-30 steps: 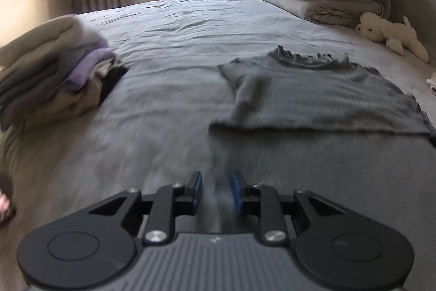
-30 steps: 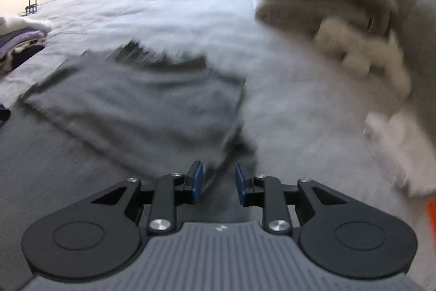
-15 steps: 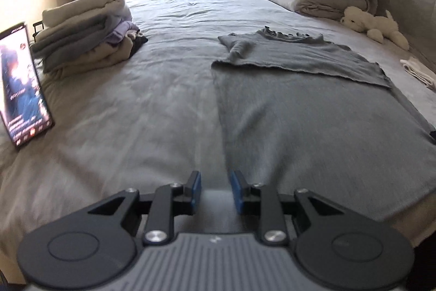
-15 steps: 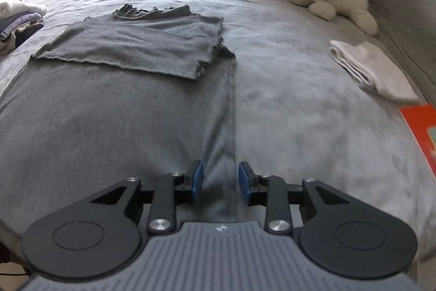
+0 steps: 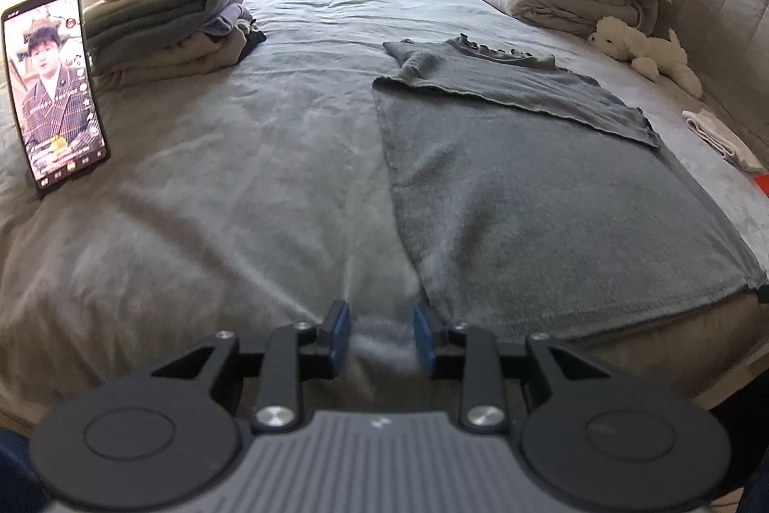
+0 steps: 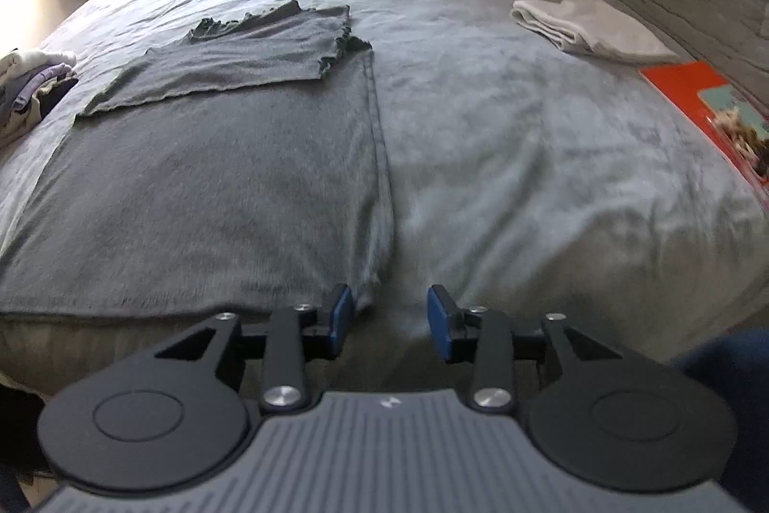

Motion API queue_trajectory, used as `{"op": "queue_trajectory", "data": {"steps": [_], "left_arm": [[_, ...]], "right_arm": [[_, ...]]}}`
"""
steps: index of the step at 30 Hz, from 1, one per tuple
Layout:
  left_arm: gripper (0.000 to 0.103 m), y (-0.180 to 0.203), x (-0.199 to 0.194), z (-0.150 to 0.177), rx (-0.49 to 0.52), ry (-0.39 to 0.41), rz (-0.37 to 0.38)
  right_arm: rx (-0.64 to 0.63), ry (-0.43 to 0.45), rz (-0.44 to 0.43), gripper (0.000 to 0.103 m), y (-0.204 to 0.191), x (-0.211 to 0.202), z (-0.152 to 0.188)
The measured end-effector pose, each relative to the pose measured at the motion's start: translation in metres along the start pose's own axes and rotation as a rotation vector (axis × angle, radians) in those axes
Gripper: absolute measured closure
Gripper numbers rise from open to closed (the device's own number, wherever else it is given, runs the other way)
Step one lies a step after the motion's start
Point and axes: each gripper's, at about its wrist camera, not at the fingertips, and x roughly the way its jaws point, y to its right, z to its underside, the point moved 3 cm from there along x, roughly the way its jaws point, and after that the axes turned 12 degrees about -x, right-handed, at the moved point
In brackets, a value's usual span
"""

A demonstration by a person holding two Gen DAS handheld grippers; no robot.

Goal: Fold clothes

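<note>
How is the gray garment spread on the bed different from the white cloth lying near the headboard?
The gray garment is dark gray and by far the larger; the white cloth is pale and small. The gray garment lies mostly spread flat, with only its top part folded over, while the white cloth is folded into a compact bundle. The gray garment reaches the near edge of the bed; the white cloth sits far back. Both rest on the bed.

The grey garment (image 5: 543, 195) lies partly folded on the bed (image 5: 240, 186), so the layer under its folded sleeves is hidden. In the right wrist view its near-left edge runs out of frame, and the clothes stack (image 6: 29, 85) is cut off at the left. The orange book (image 6: 721, 114) is clipped by the right edge, its cover picture blurred. The text on the phone (image 5: 53, 90) screen is too small to read.
</note>
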Motion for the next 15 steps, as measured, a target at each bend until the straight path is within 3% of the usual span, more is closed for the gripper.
{"op": "queue_trajectory", "data": {"steps": [6, 8, 11, 15], "left_arm": [[0.063, -0.014, -0.009, 0.000, -0.107, -0.025, 0.065], [0.060, -0.016, -0.009, -0.002, -0.137, -0.026, 0.081], [0.053, -0.011, -0.007, -0.004, -0.134, -0.023, 0.091], [0.050, -0.007, -0.005, -0.004, -0.119, -0.019, 0.092]], "right_arm": [[0.078, 0.073, -0.032, 0.061, 0.012, -0.015, 0.004], [0.146, 0.095, -0.067, 0.052, 0.022, -0.018, 0.003], [0.247, 0.116, -0.127, 0.052, 0.035, -0.018, 0.003], [0.257, 0.116, -0.126, 0.052, 0.035, -0.015, 0.001]]}}
